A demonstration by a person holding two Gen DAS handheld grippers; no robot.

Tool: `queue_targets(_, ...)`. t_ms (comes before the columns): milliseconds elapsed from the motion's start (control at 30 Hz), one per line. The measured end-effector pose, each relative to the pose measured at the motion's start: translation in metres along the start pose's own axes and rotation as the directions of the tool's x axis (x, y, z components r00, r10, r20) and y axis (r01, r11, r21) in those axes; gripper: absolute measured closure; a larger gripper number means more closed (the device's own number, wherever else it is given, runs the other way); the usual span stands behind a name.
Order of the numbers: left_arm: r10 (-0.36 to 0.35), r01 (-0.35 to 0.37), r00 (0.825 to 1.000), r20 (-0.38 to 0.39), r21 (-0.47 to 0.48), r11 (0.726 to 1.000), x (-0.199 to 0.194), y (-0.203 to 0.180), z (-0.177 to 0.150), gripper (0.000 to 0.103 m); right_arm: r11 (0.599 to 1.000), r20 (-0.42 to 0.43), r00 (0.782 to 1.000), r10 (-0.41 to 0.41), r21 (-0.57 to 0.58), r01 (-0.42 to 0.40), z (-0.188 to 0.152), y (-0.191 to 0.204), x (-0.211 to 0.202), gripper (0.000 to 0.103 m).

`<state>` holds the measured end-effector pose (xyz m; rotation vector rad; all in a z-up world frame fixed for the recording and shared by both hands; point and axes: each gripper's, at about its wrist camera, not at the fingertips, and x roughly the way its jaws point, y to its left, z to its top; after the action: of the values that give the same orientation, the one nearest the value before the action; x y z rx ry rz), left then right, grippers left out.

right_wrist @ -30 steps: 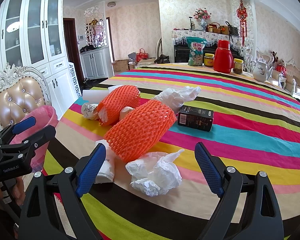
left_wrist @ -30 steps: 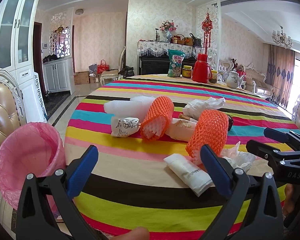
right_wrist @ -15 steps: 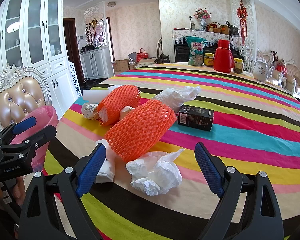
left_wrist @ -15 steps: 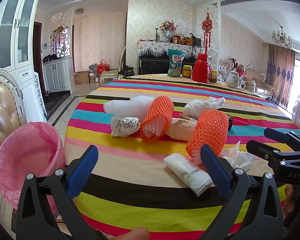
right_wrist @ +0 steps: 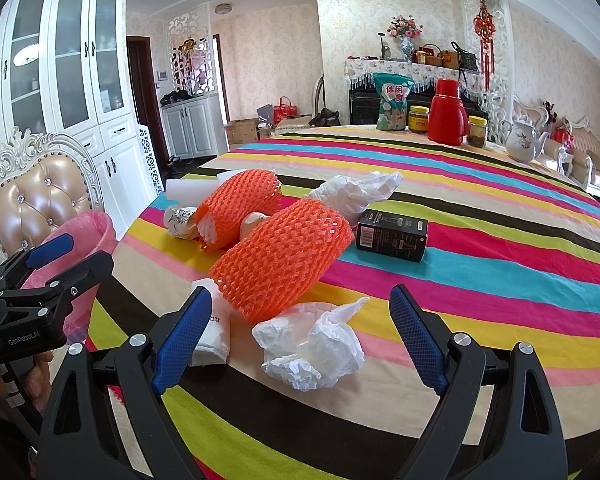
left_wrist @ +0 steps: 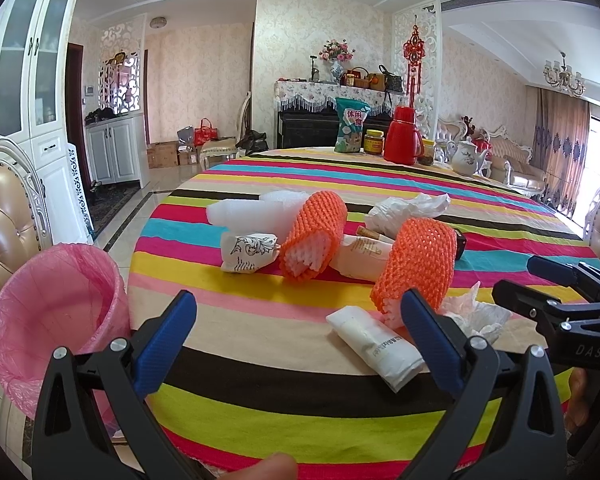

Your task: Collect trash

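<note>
Trash lies on the striped tablecloth (left_wrist: 260, 320): two orange foam nets (left_wrist: 316, 236) (right_wrist: 284, 256), a white packet (left_wrist: 376, 346), crumpled white paper (right_wrist: 312, 346), a printed wrapper (left_wrist: 248, 252), white foam (left_wrist: 236, 212), a white plastic bag (right_wrist: 356, 192) and a small black box (right_wrist: 392, 236). A bin with a pink liner (left_wrist: 52, 312) stands left of the table edge. My left gripper (left_wrist: 300, 344) is open above the near table edge, empty. My right gripper (right_wrist: 300, 336) is open, its fingers on either side of the crumpled paper but apart from it.
At the table's far end stand a red thermos (left_wrist: 404, 140), a snack bag (left_wrist: 352, 124), jars and a white teapot (left_wrist: 466, 156). A padded chair (right_wrist: 40, 196) sits beside the bin. White cabinets (right_wrist: 68, 80) line the left wall.
</note>
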<state>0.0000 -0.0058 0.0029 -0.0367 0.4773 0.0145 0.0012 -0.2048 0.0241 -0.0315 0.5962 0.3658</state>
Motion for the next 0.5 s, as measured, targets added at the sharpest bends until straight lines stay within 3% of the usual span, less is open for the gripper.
queue_targets(500,-0.001,0.001,1.0,0.0,0.001,1.0,-0.0002,-0.0001,0.0005,0.004,1.0,-0.001,1.0,0.002,-0.001,-0.002,-0.0003,0.0002,-0.0009,0.019)
